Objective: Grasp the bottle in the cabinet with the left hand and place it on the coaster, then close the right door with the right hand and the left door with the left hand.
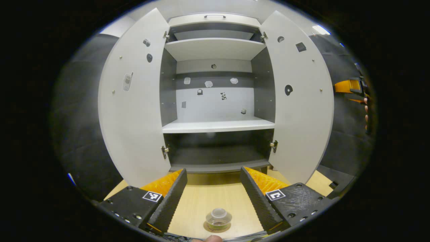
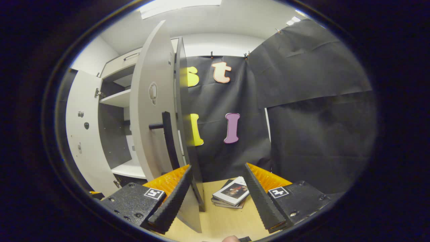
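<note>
tabletop [image 1: 208,198] holds 1 bottle [image 1: 218,218]; 2 cabinet doors [image 1: 134,101] open.

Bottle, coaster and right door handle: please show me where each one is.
bottle [image 1: 218,217], left gripper view, on its clear body.
coaster [image 1: 209,229], left gripper view, on its visible edge.
right door handle [image 2: 169,141], right gripper view, on the black bar.

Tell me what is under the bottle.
The bottle stands on a round coaster on the table; only the coaster's rim shows, its middle hidden beneath the bottle.
</note>
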`<state>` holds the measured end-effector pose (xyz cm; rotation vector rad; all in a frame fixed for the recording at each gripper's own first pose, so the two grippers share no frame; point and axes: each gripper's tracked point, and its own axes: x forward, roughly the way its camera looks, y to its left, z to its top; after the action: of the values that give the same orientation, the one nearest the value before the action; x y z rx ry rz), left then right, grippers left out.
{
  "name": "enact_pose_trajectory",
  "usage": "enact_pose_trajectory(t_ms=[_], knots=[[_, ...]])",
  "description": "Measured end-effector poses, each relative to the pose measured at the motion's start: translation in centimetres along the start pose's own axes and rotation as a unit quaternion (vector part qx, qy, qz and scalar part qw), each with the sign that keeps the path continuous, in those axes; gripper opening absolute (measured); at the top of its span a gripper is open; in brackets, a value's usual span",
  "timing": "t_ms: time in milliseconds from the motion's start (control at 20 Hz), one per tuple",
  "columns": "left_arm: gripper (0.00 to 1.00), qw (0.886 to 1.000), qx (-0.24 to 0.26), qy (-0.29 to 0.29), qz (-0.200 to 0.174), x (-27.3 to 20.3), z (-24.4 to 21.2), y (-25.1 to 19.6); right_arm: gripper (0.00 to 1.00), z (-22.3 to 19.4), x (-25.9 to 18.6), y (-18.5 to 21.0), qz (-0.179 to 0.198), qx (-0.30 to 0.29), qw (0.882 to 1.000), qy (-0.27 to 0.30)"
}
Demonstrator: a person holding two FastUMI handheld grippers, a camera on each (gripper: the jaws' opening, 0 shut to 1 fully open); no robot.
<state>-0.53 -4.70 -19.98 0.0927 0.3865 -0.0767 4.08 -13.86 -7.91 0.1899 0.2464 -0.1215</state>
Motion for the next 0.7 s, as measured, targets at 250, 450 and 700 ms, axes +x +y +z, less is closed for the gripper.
enact_pose_trajectory(t_ms=[250,450,700], knots=[[0.98,0.999,-0.006,0.002,0.039,-1.6,0.6,2.6,0.98,0.6,2.1,1.4,0.027,-0.008,1.000,0.005],[0.97,0.998,-0.018,-0.010,0.067,-2.8,1.9,4.5,0.98,1.0,2.5,1.6,0.039,-0.027,0.999,0.001],[0.96,0.996,-0.017,-0.023,0.087,-3.8,3.2,6.4,0.97,1.0,2.5,2.7,0.059,-0.048,0.997,0.004]])
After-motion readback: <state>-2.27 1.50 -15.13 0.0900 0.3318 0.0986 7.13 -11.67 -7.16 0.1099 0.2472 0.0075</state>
